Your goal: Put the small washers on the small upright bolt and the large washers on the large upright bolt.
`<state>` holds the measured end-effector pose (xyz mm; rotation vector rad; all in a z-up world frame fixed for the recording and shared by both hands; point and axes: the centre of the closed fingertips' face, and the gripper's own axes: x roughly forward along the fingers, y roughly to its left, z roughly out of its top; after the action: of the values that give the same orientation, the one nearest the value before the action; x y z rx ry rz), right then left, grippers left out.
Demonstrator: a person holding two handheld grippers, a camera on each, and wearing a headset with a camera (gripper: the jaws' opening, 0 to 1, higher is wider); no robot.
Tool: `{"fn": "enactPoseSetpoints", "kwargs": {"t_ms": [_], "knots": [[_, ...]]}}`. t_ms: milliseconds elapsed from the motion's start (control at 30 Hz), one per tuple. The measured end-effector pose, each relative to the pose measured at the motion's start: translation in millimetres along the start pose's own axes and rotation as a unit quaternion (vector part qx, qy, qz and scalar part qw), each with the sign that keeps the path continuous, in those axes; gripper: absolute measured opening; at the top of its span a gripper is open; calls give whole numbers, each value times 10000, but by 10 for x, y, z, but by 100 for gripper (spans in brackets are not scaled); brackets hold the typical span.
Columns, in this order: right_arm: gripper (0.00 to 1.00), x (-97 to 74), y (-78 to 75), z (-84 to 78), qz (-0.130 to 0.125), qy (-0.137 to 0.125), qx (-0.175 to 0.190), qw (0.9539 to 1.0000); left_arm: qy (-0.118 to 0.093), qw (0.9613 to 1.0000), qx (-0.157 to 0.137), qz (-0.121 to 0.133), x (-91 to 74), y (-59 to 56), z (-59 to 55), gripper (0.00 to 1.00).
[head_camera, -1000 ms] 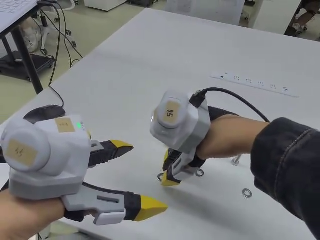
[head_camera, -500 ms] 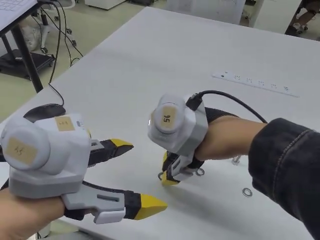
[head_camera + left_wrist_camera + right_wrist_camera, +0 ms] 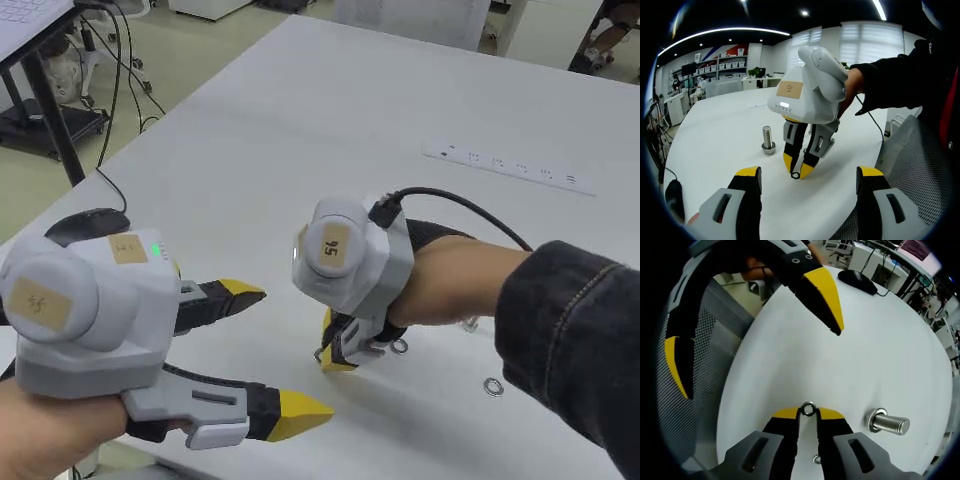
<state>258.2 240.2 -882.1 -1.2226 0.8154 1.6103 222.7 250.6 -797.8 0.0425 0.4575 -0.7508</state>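
The right gripper [image 3: 335, 362] has its jaws closed on 1 washer [image 3: 808, 404] at the table [image 3: 300, 150], tips down, likely to carry it to the nearby upright bolt [image 3: 890, 423]. The left gripper [image 3: 288, 350] waits with its jaws open.

Head looks down; gripper views share the bolt [image 3: 768, 140].

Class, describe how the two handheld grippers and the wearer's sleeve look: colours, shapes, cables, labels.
Both the left gripper and the right gripper have rounded light-grey housings, black jaws with yellow tips and tan handwritten labels. A green light glows on the left one. A black cable plugs into the right gripper's housing. The arm behind it wears a dark denim sleeve.
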Motion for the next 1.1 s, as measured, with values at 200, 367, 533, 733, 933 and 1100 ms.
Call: {"fn": "enactPoseSetpoints", "kwargs": {"t_ms": [200, 367, 533, 733, 933, 1100], "knots": [[14, -1, 0, 0, -5, -6, 60, 10000, 5, 10000, 8, -13, 2, -12, 2, 77], [13, -7, -4, 1, 8, -58, 154, 9999, 13, 10000, 18, -20, 3, -19, 5, 77], [13, -15, -1, -14, 0, -34, 154, 9999, 30, 10000, 34, -38, 10, -24, 11, 77], [13, -94, -28, -71, -28, -64, 266, 9996, 62, 9999, 68, -82, 28, -37, 15, 77], [13, -235, -59, -150, -106, -109, 418, 9990, 66, 9998, 108, -131, 55, -45, 43, 77], [13, -366, -67, -195, -166, -169, 537, 9983, 57, 9997, 146, -187, 85, -54, 70, 77]]}}
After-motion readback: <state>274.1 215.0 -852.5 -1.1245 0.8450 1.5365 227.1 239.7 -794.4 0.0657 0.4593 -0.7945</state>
